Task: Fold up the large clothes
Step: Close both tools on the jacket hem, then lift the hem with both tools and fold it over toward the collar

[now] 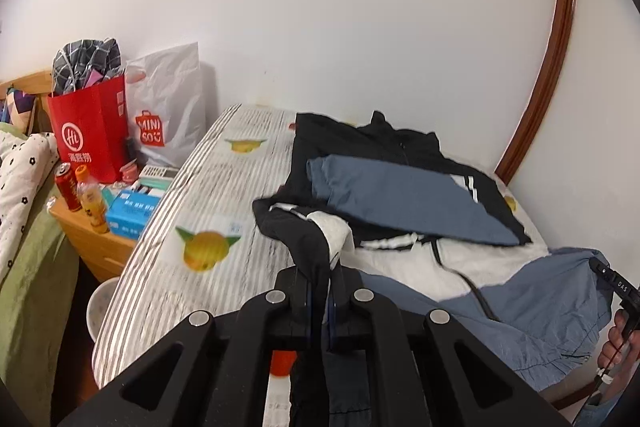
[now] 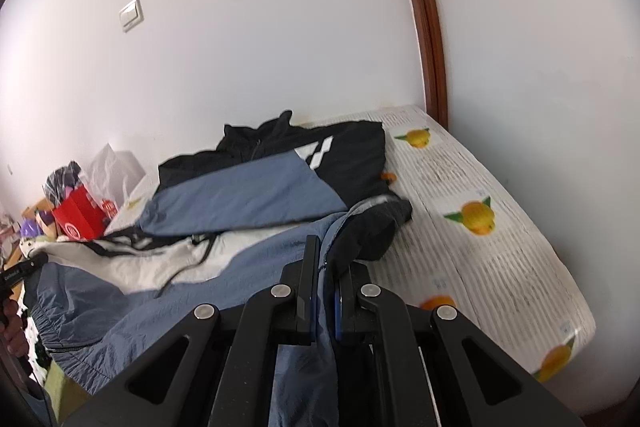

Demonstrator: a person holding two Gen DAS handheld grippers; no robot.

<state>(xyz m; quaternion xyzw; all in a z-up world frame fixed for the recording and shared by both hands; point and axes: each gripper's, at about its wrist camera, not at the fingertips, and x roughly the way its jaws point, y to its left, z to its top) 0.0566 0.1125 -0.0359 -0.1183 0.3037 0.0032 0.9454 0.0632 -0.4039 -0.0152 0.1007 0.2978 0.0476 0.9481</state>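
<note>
A large black, blue and white jacket (image 1: 404, 195) lies on the table (image 1: 208, 171), its upper part folded over. My left gripper (image 1: 320, 291) is shut on the jacket's black and white edge and lifts it off the table. My right gripper (image 2: 326, 291) is shut on a blue and black part of the jacket (image 2: 248, 199) near the right side of the table (image 2: 492, 259). The right gripper also shows at the right edge of the left wrist view (image 1: 612, 283). The left gripper shows at the left edge of the right wrist view (image 2: 20, 275).
The table has a striped cloth with yellow fruit prints and stands against a white wall. To its left a nightstand (image 1: 92, 239) holds a red bag (image 1: 92, 135), a white Miniso bag (image 1: 168, 107), cans and boxes. A bed (image 1: 24, 227) is at far left. A wooden door frame (image 1: 548, 67) is at right.
</note>
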